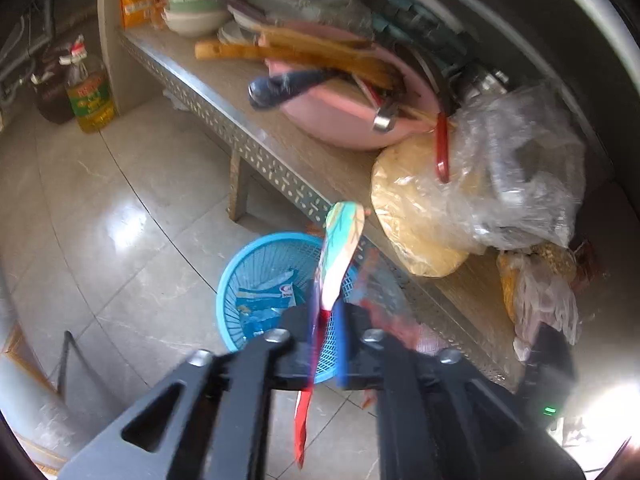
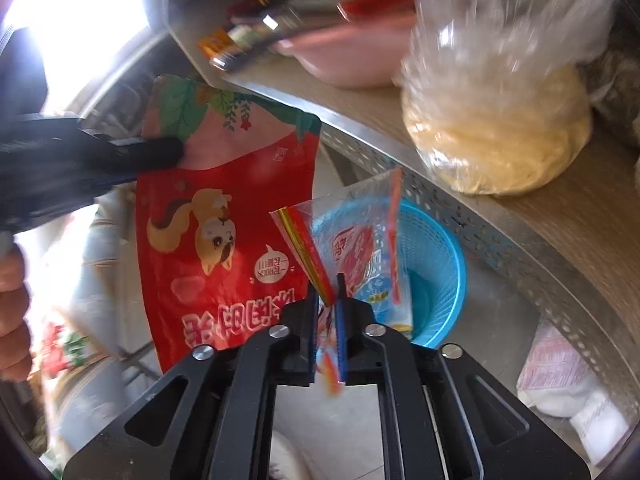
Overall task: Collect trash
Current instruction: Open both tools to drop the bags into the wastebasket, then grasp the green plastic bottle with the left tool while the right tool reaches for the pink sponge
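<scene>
My left gripper (image 1: 326, 320) is shut on a red snack bag (image 1: 340, 252), seen edge-on above a blue mesh basket (image 1: 256, 280) on the floor. In the right wrist view the same red snack bag (image 2: 228, 232), with a cartoon squirrel, hangs from the left gripper (image 2: 160, 152) at the left. My right gripper (image 2: 326, 312) is shut on a clear wrapper (image 2: 352, 240) with red and yellow edges, held over the blue basket (image 2: 436, 264). The basket holds some blue and white wrappers (image 1: 264, 300).
A low perforated metal shelf (image 1: 256, 148) runs beside the basket, with a pink basin (image 1: 332, 116) of utensils, bowls (image 1: 192, 12) and a plastic bag of yellow food (image 1: 420, 208). An oil bottle (image 1: 90, 96) stands on the tiled floor. White bags (image 2: 568, 384) lie under the shelf.
</scene>
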A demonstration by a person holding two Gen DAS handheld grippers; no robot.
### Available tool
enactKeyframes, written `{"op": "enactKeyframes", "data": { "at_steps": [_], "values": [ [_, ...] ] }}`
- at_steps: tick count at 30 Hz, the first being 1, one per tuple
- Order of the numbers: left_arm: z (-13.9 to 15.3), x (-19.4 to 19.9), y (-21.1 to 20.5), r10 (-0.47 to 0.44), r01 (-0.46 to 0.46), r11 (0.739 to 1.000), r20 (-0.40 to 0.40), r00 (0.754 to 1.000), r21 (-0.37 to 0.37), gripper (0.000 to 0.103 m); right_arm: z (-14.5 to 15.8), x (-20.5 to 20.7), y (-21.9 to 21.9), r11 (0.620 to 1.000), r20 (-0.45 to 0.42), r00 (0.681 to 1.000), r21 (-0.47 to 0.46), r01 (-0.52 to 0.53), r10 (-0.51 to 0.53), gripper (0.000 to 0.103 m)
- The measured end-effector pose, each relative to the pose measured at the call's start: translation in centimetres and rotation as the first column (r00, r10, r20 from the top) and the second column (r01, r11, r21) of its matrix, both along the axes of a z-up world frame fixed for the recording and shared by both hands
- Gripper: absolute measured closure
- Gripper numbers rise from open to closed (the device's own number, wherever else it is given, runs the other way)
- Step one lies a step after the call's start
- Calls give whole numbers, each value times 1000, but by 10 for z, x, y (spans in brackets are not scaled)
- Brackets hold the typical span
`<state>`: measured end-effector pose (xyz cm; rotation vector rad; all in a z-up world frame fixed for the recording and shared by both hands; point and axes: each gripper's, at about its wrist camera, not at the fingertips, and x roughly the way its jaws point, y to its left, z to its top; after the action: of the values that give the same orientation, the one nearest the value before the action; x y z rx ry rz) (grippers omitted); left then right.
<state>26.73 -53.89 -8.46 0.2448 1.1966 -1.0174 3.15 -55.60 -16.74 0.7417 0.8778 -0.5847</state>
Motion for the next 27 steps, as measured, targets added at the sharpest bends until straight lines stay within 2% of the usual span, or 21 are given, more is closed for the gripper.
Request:
{"op": "enactKeyframes", "data": {
  "at_steps": [1,2,5,10,13,15,19,24,25,27],
  "values": [
    [-5,1,-2,9,-9,1000,0,1000,16,71,-12,4,-5,1000,-15,1000,20,3,-3,76],
    [-8,1,-2,17,-17,1000,0,1000,19,66,-24,4,-7,999,-32,999,42,17,-15,73],
    [-11,-2,4,4,-3,1000,-18,1000,14,63,-43,-5,-7,996,-56,998,78,46,-41,71],
    [1,-3,25,2,-2,1000,6,1000,8,63,-42,-27,6,994,-43,996,81,80,-77,69],
    [22,-7,43,-5,5,1000,15,1000,-12,60,-31,-36,17,997,-39,997,43,71,-69,68],
    [40,-11,59,-11,12,999,29,1000,-31,54,-22,-39,29,999,-48,998,5,52,-52,68],
    [81,-28,103,-52,55,997,48,998,-58,49,4,-29,60,995,-97,995,-89,-45,37,65],
    [138,-45,187,-61,68,995,95,994,-76,39,56,-31,103,978,-43,994,-179,-107,101,51],
    [152,-47,211,-41,50,995,103,994,-87,38,67,-32,111,975,-21,993,-189,-116,114,48],
    [182,-49,267,25,-5,987,121,992,-158,32,89,-31,129,967,26,988,-209,-145,154,44]
  ]
}}
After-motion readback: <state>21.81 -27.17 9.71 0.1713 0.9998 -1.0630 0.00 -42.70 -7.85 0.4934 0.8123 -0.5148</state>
